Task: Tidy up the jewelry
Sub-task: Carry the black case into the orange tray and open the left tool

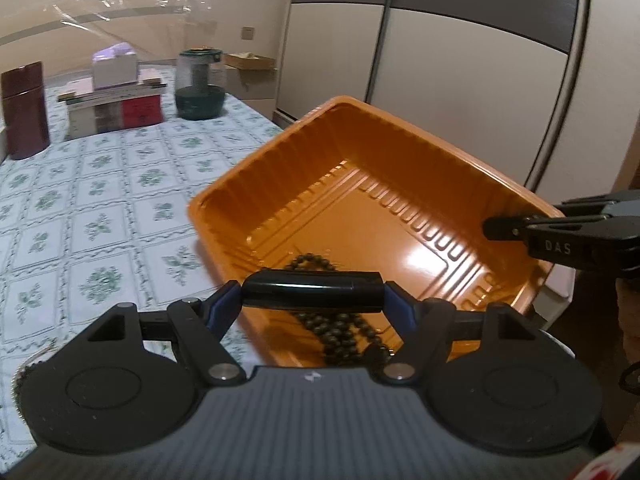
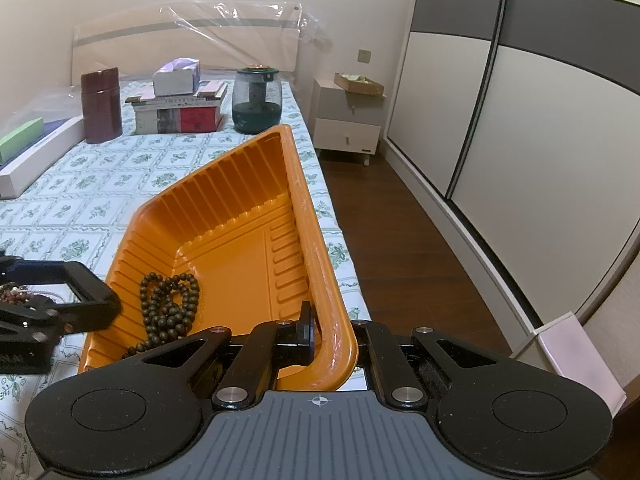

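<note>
While the right tongs (image 2: 328,344) stand closed on the near corner of the orange tray (image 1: 280,152), one finger inside the wall and the other outside it, the items lie as follows.

Item, tray: ribbed orange plastic, at the edge of the bed (image 1: 100,208) on a floral sheet. I cannot tell whether it rests flat or is raised a little at the gripped corner.

Item, dark bead string (image 1: 340,332): coiled on the tray floor near the wall closest to both hands.

Item, black bar (image 1: 312,290): glossy and rounded, clamped end to end between the blue pads (image 1: 224,304) of the left tongs (image 1: 312,300). The jaws stand wide because the piece is long. Its long axis runs crosswise to the tongs. It hangs above the tray's near wall, partly over the beads.

Item, reddish beads (image 2: 16,294): on the sheet beside the left hand, outside the tray.

Bearing for the coming move: the bare tray floor lies straight ahead of and below the left tongs. The left hand is nearer and carries the piece, while the right only steadies the tray. A short reach forward and down would likely clear the beads before release.
</note>
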### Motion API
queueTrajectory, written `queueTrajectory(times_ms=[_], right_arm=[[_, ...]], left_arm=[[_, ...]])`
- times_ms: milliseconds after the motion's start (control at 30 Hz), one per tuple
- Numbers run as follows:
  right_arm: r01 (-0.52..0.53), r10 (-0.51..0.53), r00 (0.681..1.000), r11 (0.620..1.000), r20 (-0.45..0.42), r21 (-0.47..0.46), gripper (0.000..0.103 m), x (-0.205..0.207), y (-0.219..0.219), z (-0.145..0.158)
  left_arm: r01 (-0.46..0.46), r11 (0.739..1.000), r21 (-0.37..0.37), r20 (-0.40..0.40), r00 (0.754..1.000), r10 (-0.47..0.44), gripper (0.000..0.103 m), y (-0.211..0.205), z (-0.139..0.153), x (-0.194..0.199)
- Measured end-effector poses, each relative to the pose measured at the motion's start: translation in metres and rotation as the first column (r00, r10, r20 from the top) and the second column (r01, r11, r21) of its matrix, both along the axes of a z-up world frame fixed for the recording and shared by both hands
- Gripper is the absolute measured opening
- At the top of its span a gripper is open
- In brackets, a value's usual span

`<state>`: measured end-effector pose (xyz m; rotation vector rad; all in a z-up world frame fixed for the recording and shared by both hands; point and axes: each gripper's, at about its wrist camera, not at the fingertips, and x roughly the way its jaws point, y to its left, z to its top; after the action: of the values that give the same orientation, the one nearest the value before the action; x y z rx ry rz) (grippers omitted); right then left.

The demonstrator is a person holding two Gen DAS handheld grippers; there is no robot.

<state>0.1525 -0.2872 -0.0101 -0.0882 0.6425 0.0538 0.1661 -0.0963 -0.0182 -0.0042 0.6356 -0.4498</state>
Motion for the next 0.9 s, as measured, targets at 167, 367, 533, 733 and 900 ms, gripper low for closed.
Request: queueTrajectory(times_ms=[167, 367, 533, 733, 900], right_arm=[[0.001, -0.001, 1.0, 1.0, -0.001, 0.001, 0.006, 0.0, 0.0, 0.0], [0.001, -0.001, 1.0, 1.0, 0.0, 0.002, 0.006, 0.0, 0.0, 0.0], [0.001, -0.001, 1.0, 1.0, -0.002, 0.001, 0.006, 0.0, 0.0, 0.0], [0.004, -0.004, 1.0, 1.0, -0.003, 0.003, 0.006, 0.0, 0.0, -0.002], [0.004, -0.004, 1.0, 1.0, -0.002, 0.002, 0.006, -0.001, 0.0, -0.003]], left_arm=[[0.032, 0.999, 0.009, -0.006, 0.999, -0.032, 0.074, -0.01, -0.003, 0.003], [0.055, 0.998, 0.01, -0.016, 0.998, -0.055, 0.074, -0.017, -0.008, 0.005], [0.071, 0.997, 0.01, -0.03, 0.997, -0.071, 0.076, -0.022, -0.009, 0.008], [0.041, 0.999, 0.013, -0.004, 0.999, -0.041, 0.079, -0.01, -0.003, 0.004], [-0.031, 0.999, 0.021, 0.036, 0.999, 0.031, 0.079, 0.014, 0.005, -0.005]])
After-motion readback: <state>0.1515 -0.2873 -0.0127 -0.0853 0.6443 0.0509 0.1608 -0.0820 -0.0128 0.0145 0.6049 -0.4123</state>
